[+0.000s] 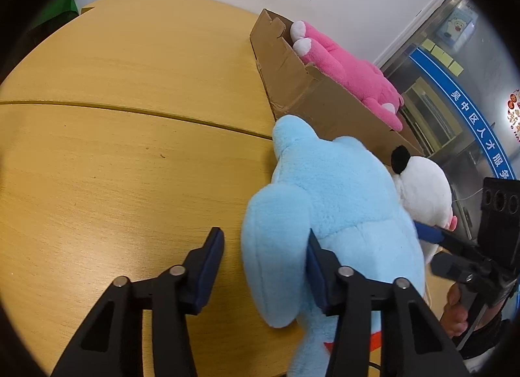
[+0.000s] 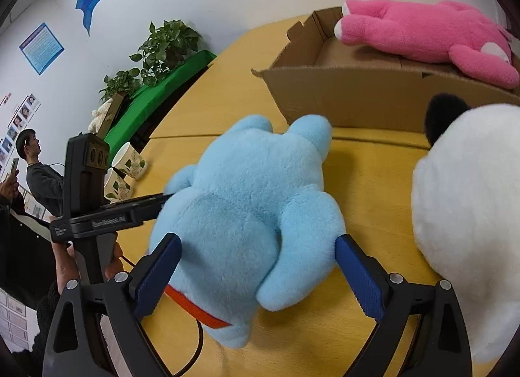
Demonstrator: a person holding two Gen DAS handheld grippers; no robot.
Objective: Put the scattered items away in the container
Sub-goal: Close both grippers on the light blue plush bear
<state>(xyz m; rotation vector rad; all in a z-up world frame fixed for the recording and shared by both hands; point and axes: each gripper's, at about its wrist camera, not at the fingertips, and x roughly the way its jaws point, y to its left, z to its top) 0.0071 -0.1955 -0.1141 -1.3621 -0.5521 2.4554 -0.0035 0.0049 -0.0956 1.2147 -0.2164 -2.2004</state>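
Note:
A light blue plush toy (image 1: 331, 214) with a red collar lies on the wooden table (image 1: 113, 149), also in the right wrist view (image 2: 253, 201). My right gripper (image 2: 256, 247) is open, its blue pads on either side of the toy's body. My left gripper (image 1: 265, 243) is open beside the toy, its right finger against the toy's side. A white plush with a black ear (image 2: 471, 198) lies right of the blue one. A cardboard box (image 2: 357, 90) behind them holds a pink plush (image 2: 422, 32).
Two paper cups (image 2: 126, 165) stand at the table's left edge. Potted plants (image 2: 156, 51) and a green surface (image 2: 156, 97) are beyond it. A person (image 2: 32, 165) stands at far left. A glass door (image 1: 455, 100) is behind the box.

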